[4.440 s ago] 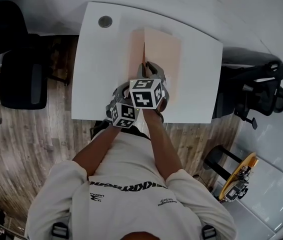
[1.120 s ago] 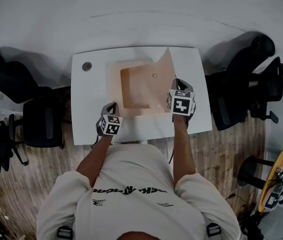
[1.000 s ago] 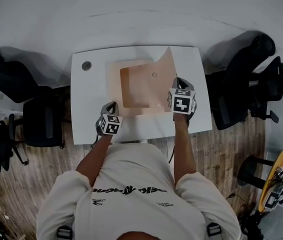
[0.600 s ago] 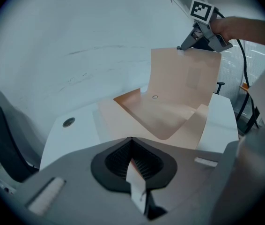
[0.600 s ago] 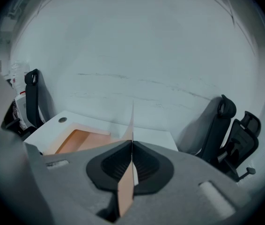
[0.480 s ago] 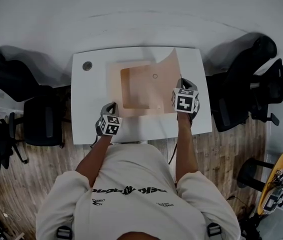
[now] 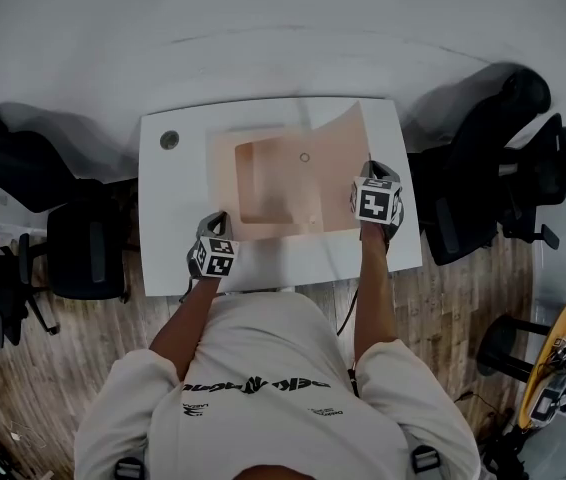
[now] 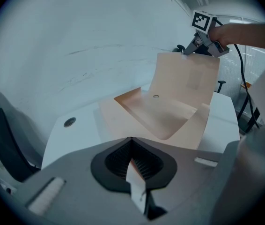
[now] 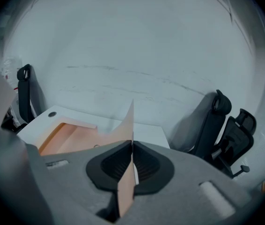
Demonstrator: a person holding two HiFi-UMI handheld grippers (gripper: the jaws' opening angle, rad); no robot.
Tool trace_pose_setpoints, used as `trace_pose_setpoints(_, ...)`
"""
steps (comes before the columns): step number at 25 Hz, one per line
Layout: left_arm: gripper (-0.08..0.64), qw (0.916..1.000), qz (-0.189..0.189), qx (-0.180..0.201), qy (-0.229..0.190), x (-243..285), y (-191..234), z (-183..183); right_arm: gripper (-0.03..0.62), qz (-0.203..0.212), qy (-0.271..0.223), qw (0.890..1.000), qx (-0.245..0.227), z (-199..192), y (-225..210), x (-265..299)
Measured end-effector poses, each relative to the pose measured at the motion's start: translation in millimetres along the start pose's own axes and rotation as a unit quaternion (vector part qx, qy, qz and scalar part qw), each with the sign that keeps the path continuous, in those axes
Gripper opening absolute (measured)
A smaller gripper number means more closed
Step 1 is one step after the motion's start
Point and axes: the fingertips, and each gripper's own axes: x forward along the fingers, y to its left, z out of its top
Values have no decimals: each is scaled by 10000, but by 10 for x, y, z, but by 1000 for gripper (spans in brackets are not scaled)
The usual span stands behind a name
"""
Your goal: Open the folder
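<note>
A peach folder (image 7: 283, 183) lies open on the white table (image 7: 178, 193), its inner pocket (image 7: 261, 183) facing up. My right gripper (image 7: 370, 173) is shut on the right edge of the folder's cover (image 7: 341, 153), which curves up off the table. In the right gripper view the cover (image 9: 127, 125) runs edge-on between the closed jaws of the right gripper (image 9: 132, 144). My left gripper (image 7: 215, 226) is at the folder's near left corner. In the left gripper view, the left gripper (image 8: 131, 139) is shut on a thin pale edge there, and the raised cover (image 8: 188, 83) stands beyond.
A round cable hole (image 7: 169, 140) is in the table's far left corner. Dark office chairs stand to the left (image 7: 73, 253) and to the right (image 7: 483, 168) of the table. Wooden floor (image 7: 83, 368) surrounds the near side.
My right gripper has moved right and slightly lower with the cover, laying it further open. The left gripper has stayed at the near left corner.
</note>
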Motion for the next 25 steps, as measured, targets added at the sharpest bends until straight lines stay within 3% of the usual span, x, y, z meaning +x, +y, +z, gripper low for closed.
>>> trace_pose_setpoints(25,-14,9997,147,-1,207,52,48,13,35,-312,574,9978,-60,-351,-568,384)
